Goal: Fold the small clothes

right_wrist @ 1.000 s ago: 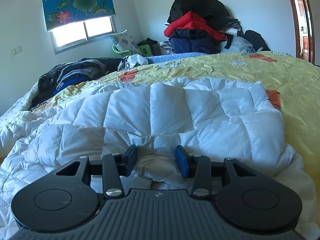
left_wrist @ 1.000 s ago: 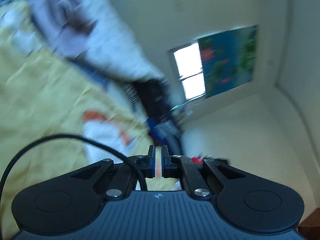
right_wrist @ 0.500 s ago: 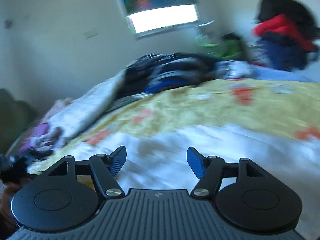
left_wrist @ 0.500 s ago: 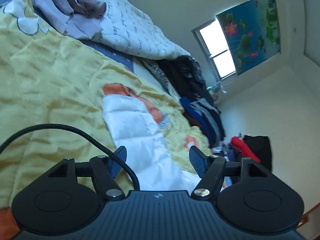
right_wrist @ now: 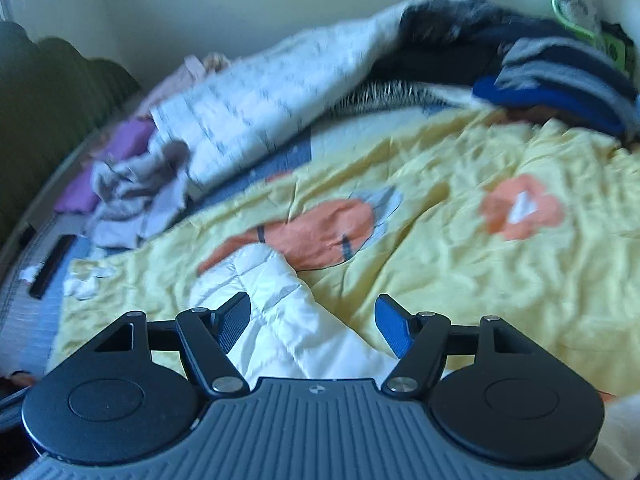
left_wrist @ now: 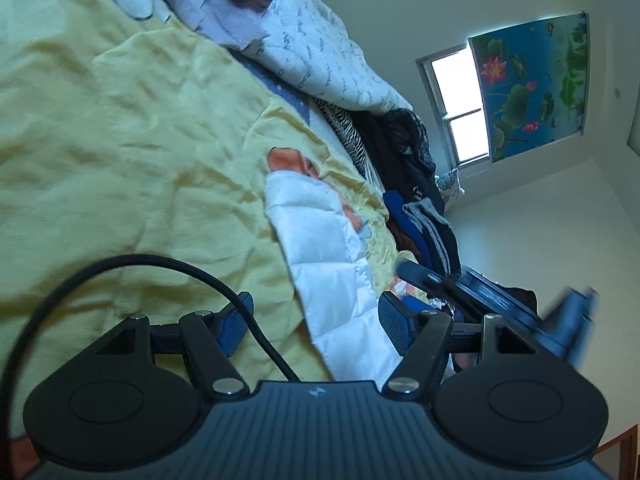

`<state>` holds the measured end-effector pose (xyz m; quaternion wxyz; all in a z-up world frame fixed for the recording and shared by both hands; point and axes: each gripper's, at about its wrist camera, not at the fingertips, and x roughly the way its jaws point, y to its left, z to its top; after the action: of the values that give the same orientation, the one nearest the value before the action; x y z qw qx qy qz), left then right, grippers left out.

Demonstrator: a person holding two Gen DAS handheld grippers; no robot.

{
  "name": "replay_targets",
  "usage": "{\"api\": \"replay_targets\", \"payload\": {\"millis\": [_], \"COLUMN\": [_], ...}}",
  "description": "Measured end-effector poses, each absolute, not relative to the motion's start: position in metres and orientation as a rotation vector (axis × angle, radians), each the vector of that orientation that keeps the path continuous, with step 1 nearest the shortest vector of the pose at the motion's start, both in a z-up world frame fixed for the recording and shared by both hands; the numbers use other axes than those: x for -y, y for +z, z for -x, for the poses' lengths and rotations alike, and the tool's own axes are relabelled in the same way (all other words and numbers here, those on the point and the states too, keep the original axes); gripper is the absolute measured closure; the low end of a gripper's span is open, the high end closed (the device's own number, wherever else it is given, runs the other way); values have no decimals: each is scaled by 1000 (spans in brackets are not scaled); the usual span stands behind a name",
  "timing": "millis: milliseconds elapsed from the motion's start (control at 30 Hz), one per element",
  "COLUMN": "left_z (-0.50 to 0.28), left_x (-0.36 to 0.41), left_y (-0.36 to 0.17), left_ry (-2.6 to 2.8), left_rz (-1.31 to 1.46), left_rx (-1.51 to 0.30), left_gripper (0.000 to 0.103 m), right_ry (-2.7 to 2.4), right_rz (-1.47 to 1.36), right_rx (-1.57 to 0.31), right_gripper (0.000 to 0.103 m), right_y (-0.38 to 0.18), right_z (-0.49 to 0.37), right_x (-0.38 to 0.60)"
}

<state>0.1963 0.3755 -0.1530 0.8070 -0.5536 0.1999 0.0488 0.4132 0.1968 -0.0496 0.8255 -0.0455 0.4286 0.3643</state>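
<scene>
A white quilted puffer jacket lies on the yellow bedspread. One sleeve of it stretches away ahead of my left gripper, which is open and empty just above it. The same sleeve shows in the right wrist view, running between the open fingers of my right gripper, which holds nothing. The other gripper's black body shows blurred at the right of the left wrist view.
A white printed duvet and a crumpled lilac garment lie at the bed's far side. Dark and blue clothes are piled by the window. A black flat object lies near the bed edge.
My left gripper opened from shut and swung down over the sleeve. My right gripper turned left from the jacket's body to the sleeve and opened wider.
</scene>
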Motion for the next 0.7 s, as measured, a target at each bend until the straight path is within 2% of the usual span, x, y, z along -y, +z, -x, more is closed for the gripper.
{"api": "replay_targets", "payload": {"millis": [200, 233, 267, 300, 333, 500, 700], "left_z": [-190, -190, -189, -188, -186, -175, -161], "left_x": [-381, -381, -381, -381, -382, -384, -374], "left_y": [-161, -161, -162, -161, -160, -146, -134], "left_ry": [70, 69, 71, 72, 72, 81, 79], "left_rz": [1231, 1231, 1234, 1239, 1244, 1245, 1241], "left_rx": [-411, -408, -406, -406, -401, -355, -331], "left_gripper": [34, 34, 34, 34, 34, 34, 34], "right_ry": [790, 802, 807, 816, 833, 859, 816], "right_rz": [146, 152, 162, 168, 181, 209, 287], "right_rx": [-1006, -1014, -1028, -1033, -1031, -786, -335], "right_gripper": [30, 35, 43, 67, 84, 91, 91], "right_y": [-85, -88, -91, -93, -94, -55, -7], "right_z": [-421, -419, -415, -411, -405, -349, -220], "right_x": [-218, -217, -217, -217, -218, -197, -123]}}
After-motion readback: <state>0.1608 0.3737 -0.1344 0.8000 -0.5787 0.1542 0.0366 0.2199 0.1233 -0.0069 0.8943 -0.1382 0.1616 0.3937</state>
